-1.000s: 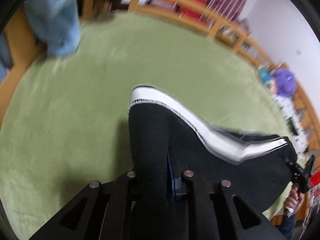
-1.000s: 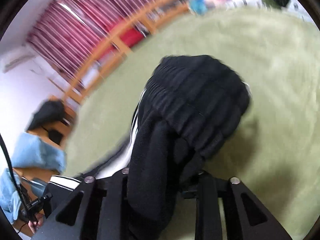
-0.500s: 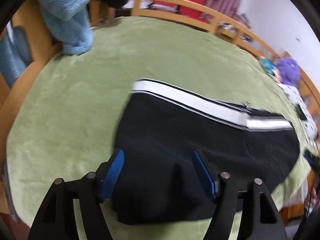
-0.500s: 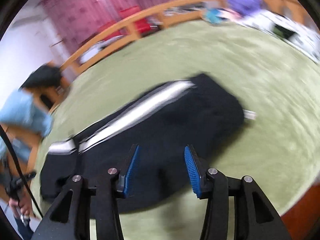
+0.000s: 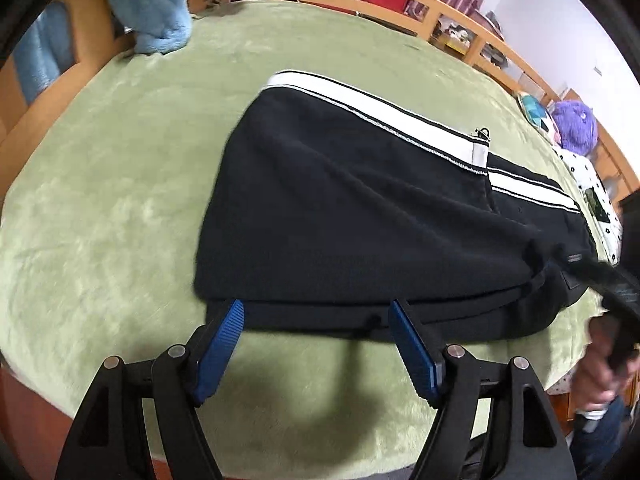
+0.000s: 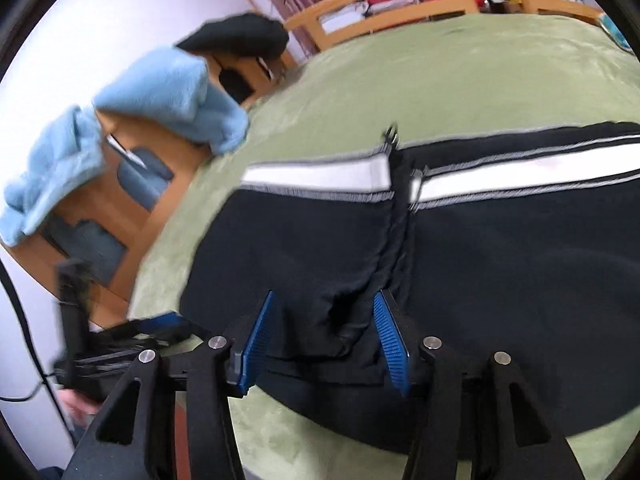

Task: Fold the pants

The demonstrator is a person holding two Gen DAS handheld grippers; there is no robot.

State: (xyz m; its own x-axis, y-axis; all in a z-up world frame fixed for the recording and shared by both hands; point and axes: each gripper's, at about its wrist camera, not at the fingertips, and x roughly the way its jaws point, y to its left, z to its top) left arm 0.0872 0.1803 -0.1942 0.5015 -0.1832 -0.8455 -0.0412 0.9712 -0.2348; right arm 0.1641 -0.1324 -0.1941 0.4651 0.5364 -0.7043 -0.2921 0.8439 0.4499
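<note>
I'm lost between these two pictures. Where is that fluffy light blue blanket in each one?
Left wrist view: the blue blanket hangs at the top left, over the wooden rail, touching the green cover's far corner.
Right wrist view: the blanket is at the upper left, draped over the same rail.
Shared landmark: the white stripe on the black pants.

In the left wrist view the right gripper (image 5: 616, 280) at three o'clock is a dark smear, its jaws unreadable. In the right wrist view the pants (image 6: 500, 256) run off the edge at three o'clock, and the left gripper (image 6: 160, 326) at eight o'clock is blurred.
</note>
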